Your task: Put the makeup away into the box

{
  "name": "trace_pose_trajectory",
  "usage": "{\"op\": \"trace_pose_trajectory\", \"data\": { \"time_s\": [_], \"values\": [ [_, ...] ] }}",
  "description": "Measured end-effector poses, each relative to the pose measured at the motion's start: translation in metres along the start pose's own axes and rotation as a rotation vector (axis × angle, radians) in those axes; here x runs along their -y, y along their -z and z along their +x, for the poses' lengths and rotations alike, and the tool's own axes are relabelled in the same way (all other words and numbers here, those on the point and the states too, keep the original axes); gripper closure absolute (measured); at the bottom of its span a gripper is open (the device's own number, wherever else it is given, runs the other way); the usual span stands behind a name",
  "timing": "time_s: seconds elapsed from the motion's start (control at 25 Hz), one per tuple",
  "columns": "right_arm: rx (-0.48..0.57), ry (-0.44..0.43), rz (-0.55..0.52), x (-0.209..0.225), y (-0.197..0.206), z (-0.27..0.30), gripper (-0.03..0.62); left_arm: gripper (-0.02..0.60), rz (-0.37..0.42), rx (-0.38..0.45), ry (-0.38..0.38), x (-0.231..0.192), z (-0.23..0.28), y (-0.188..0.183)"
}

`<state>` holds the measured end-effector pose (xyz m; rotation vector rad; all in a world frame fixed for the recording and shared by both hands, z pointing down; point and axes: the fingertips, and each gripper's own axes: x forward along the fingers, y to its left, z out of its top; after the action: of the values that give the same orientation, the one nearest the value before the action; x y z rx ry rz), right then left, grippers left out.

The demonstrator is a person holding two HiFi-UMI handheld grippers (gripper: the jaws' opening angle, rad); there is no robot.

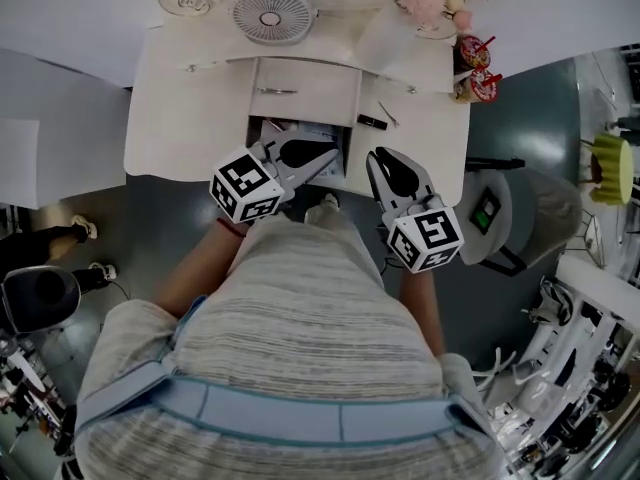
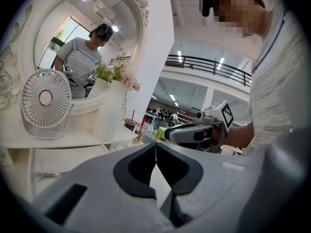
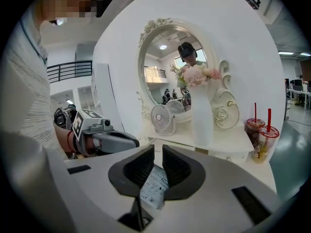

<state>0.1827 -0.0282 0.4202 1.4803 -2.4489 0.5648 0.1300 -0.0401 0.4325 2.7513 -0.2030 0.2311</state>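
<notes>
Black tube (image 1: 372,121) (makeup, by my reading) lies on the white vanity top (image 1: 200,88), just right of the open drawer (image 1: 300,138); it is not yet put away. Left gripper (image 2: 155,146): jaws pressed together, nothing between them. Right gripper (image 3: 158,149): jaws nearly together. A printed white label (image 3: 154,186) shows through the slit, and I cannot tell whether it is pinched or lies beyond. Judged progress: barely begun, with no box clearly made out. Pick-up and stowing are left.
</notes>
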Motion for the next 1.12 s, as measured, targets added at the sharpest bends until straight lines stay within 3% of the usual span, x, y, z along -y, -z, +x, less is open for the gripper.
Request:
{"op": "trace_pose_trajectory", "data": {
  "time_s": [0.36, 0.8, 1.12],
  "values": [
    [-0.046, -0.116, -0.03, 0.002, 0.01, 0.011, 0.58, 0.569, -0.028, 0.001, -0.078, -0.004, 0.005, 0.01],
    [-0.081, -0.162, -0.054, 0.014, 0.018, 0.015, 0.579, 0.569, -0.045, -0.008, -0.118, -0.007, 0.012, 0.017],
    [-0.115, -0.17, -0.065, 0.022, 0.024, 0.02, 0.493, 0.569, -0.042, -0.004, -0.131, -0.011, 0.012, 0.015]
  ]
}}
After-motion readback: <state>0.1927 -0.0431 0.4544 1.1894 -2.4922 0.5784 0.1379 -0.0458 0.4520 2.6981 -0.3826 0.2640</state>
